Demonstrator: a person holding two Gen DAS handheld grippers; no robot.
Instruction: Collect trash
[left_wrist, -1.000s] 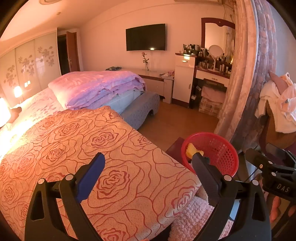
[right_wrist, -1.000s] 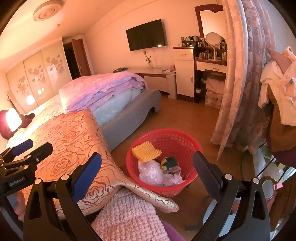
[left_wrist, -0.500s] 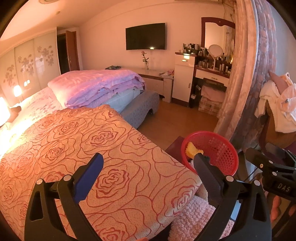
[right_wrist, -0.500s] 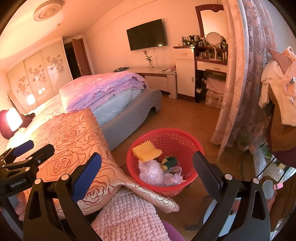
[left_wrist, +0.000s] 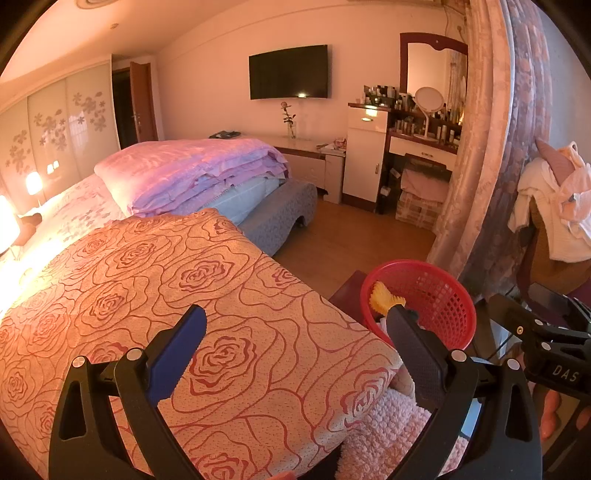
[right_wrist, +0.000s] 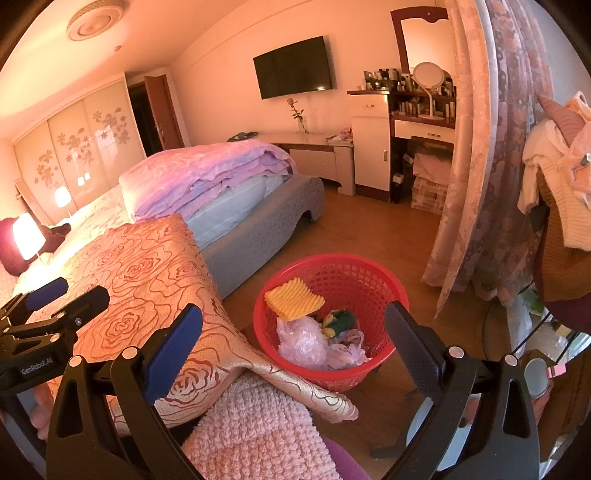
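Observation:
A red mesh basket stands on the floor by the bed's corner. It holds a yellow ridged piece, crumpled clear plastic and a green and yellow scrap. My right gripper is open and empty, above and in front of the basket. My left gripper is open and empty above the rose-patterned bedspread; the basket is to its right.
A pink knobbly blanket lies below the bedspread's corner. Folded purple quilts sit on the bed. A flowered curtain and a chair with clothes stand right of the basket. A dressing table is at the far wall.
Both grippers stay open and almost still. The left wrist view has shifted slightly, nothing else has moved.

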